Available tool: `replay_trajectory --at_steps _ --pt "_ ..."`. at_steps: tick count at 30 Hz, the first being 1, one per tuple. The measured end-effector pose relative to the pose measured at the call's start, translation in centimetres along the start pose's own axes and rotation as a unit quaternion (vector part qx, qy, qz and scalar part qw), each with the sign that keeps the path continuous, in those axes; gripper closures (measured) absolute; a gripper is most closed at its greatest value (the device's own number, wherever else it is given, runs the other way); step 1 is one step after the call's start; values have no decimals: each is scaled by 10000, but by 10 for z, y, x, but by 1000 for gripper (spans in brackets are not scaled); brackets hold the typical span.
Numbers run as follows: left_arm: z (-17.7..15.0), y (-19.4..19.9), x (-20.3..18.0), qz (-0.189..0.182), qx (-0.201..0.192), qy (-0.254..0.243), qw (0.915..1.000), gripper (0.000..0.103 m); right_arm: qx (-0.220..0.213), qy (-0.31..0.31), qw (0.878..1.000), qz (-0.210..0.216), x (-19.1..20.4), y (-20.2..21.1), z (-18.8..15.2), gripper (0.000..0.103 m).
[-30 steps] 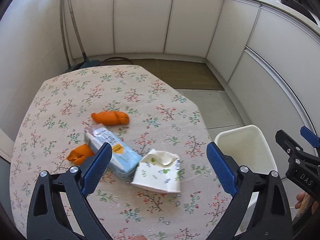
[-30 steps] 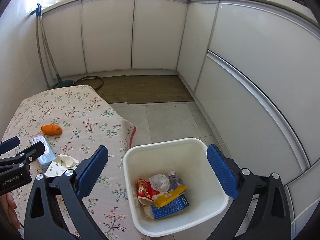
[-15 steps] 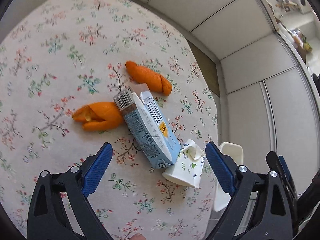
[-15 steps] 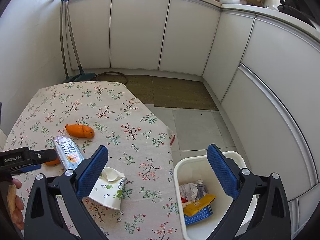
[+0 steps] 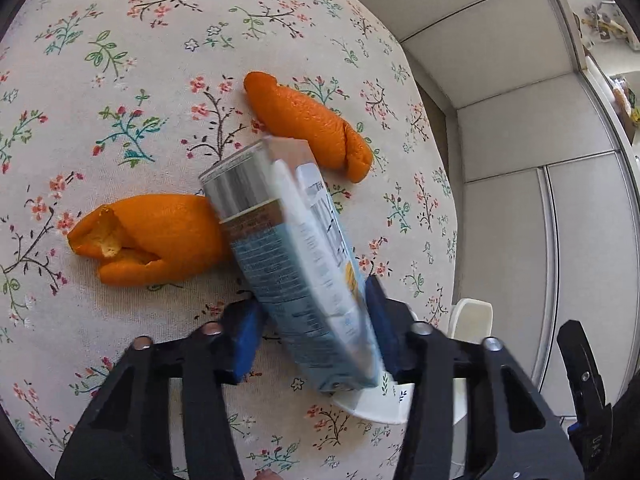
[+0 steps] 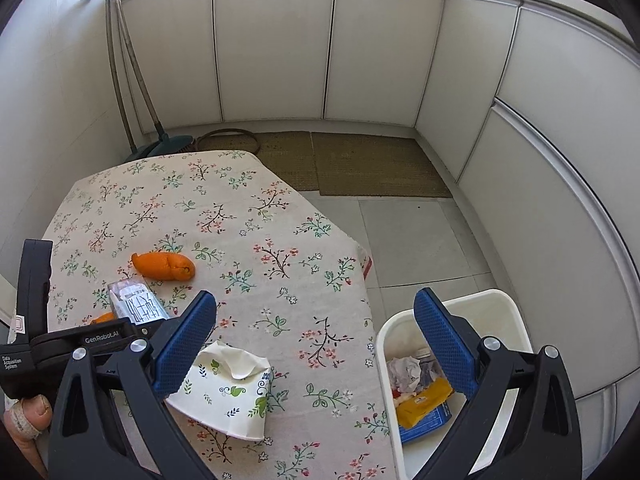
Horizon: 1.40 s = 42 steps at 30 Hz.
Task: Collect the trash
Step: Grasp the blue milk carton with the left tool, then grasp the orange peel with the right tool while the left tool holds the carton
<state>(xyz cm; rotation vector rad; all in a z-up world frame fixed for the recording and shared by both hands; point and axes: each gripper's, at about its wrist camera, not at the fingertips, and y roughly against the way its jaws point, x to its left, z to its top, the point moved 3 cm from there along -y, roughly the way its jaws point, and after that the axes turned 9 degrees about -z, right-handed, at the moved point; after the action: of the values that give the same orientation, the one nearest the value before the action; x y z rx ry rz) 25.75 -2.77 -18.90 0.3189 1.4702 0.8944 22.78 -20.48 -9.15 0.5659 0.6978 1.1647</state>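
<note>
Since the earlier frame your left gripper (image 5: 316, 332) has descended and its jaws, just closing, clamp the carton (image 5: 296, 248) across its long axis; right gripper (image 6: 316, 344) stays open.

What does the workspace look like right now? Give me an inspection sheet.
Surface: table under a floral cloth.
Job's things: blue carton, two orange peels, crushed paper cup, white bin holding trash.
Clutter: nothing seen.
Grippers: left hand-held gripper has just been closing, pads on the carton; right hand-held gripper open, empty, above the table edge.
Cables: nothing seen.
Surroundings: white cabinets, floor mats, broom.
</note>
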Motion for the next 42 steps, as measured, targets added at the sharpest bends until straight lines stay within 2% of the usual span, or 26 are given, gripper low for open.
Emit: replay_trajectory --at_steps 4,8,12,16,23,26,29,31,32,34,36,38,42 --pt "1 17 -10 159 -152 -387 9990 69 176 -153 9995 219 4 -13 3 7" --pt "4 56 -20 322 -471 -692 9960 74 338 -156 9974 624 22 -23 6 7" --pt "7 106 -23 557 -937 -982 9892 75 330 274 9962 756 60 -35 9 7" --pt "6 146 -20 780 -1220 -1128 9830 75 255 880 9911 968 101 -50 9 7" --pt "18 186 -2 668 -1421 -869 9838 75 -46 2343 9636 1289 168 -67 9 7" --pt "20 195 0 587 -1482 -790 9841 75 57 2717 9510 1475 186 -77 6 7" --pt "19 201 -2 577 -1513 -828 9833 75 182 2953 9442 1448 196 -90 -1 8" --pt "18 200 -2 619 -1512 -870 9827 75 303 2934 9436 1501 199 -98 -4 19" --pt "18 200 -1 640 -1507 -879 9826 75 388 2937 9428 1530 201 -102 -5 31" --pt "18 199 3 694 -1493 -857 9826 75 297 2971 9453 1314 203 -105 -6 41" --pt "19 199 8 739 -1486 -803 9829 75 268 2821 9505 1274 199 -105 -3 57" --pt "20 200 12 786 -1510 -756 9825 75 325 2529 9566 1412 192 -105 2 65" --pt "18 202 12 920 -1615 -774 9795 75 344 2308 9625 1386 186 -103 3 72"
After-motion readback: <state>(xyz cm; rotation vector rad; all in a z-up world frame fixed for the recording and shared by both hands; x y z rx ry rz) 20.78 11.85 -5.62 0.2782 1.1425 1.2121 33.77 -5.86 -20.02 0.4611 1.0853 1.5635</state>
